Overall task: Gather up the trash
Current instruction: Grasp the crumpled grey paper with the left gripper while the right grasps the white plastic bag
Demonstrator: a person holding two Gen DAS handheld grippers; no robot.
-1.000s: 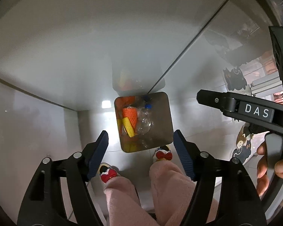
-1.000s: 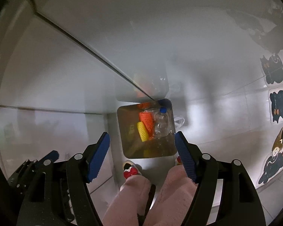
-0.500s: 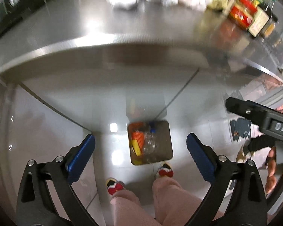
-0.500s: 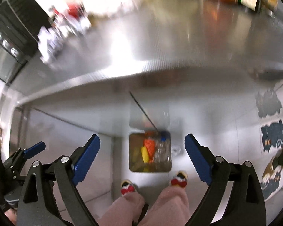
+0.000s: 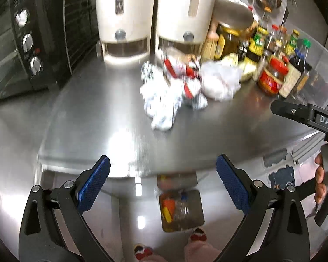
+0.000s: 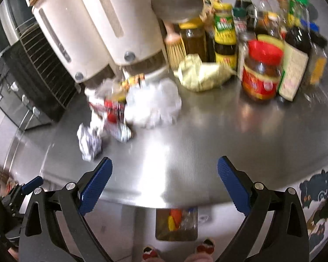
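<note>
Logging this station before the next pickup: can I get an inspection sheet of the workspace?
Surface: steel counter, bare at the front.
Job's things: crumpled wrappers and white bag on counter; bin on the floor below holds a bottle and orange and yellow scraps.
Clutter: sauce jars, brush, yellow-green bag.
Grippers: left gripper open, empty; right gripper opening, empty.
Cables: nothing seen.
Surroundings: oven, cream dispensers, person's slippers.

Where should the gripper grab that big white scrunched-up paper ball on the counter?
Probably from above and the open front: the white paper ball has wrappers on its left and a yellowish bag behind. Set the jaws across its puffy middle; it looks soft enough to squash.
</note>
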